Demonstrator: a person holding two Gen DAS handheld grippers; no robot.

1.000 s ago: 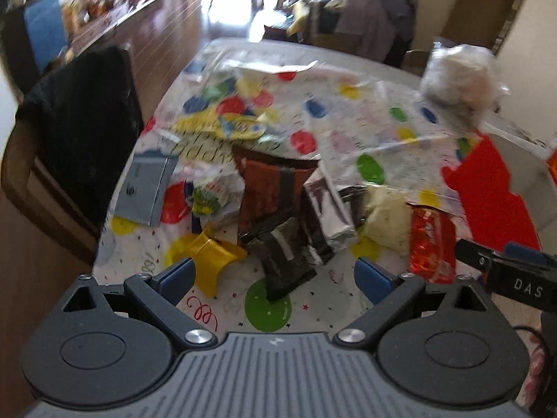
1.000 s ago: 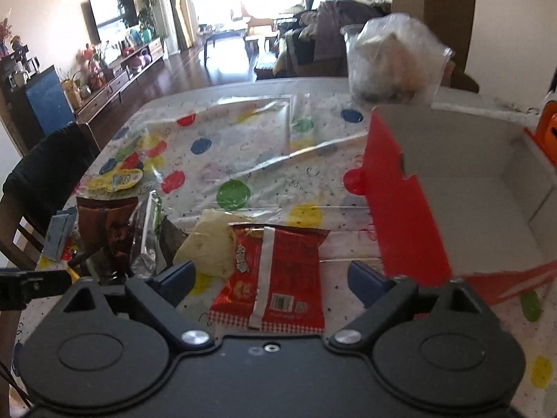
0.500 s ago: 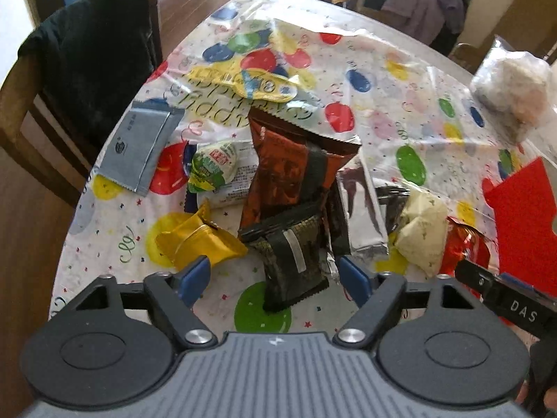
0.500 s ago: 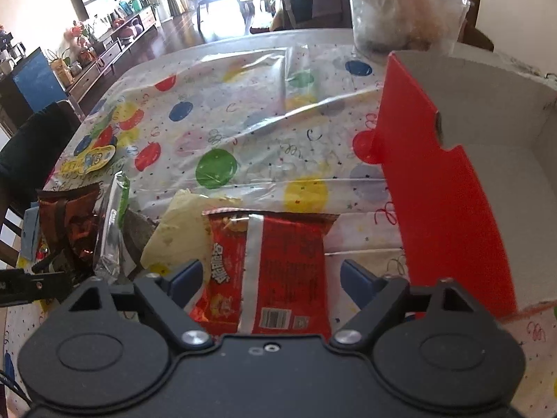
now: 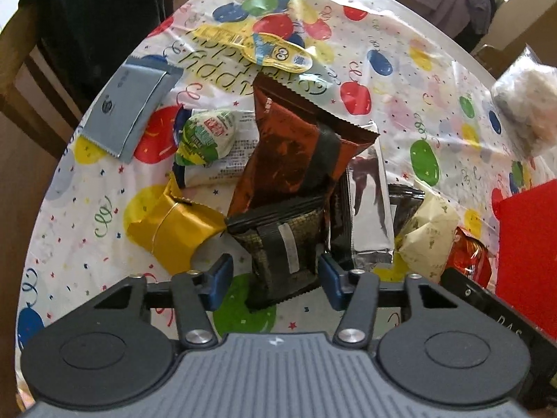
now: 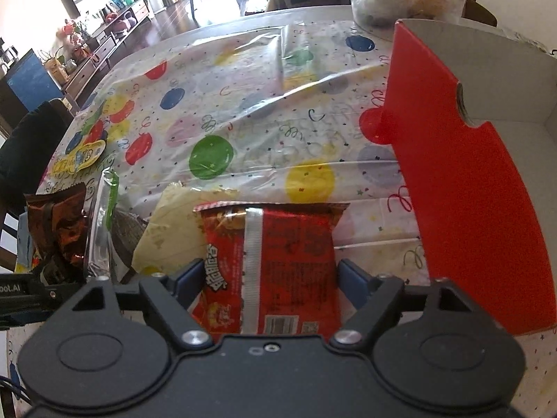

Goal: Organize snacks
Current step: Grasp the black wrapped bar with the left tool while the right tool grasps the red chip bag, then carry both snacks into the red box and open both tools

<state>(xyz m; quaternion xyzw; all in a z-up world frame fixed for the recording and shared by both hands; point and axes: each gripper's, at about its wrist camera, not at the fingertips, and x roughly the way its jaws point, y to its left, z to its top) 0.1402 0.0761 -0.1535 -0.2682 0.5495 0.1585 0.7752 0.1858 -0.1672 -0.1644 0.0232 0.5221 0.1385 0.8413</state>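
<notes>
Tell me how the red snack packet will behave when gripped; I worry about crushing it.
The red snack packet looks puffy and light, so it probably squashes easily. Its glossy film may slip. The right claw is closing around it.

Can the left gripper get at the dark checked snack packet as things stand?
Probably yes: the left gripper already straddles the dark checked packet, jaws closing, nothing lying over its near end; the brown packet overlaps only its far edge.
</notes>
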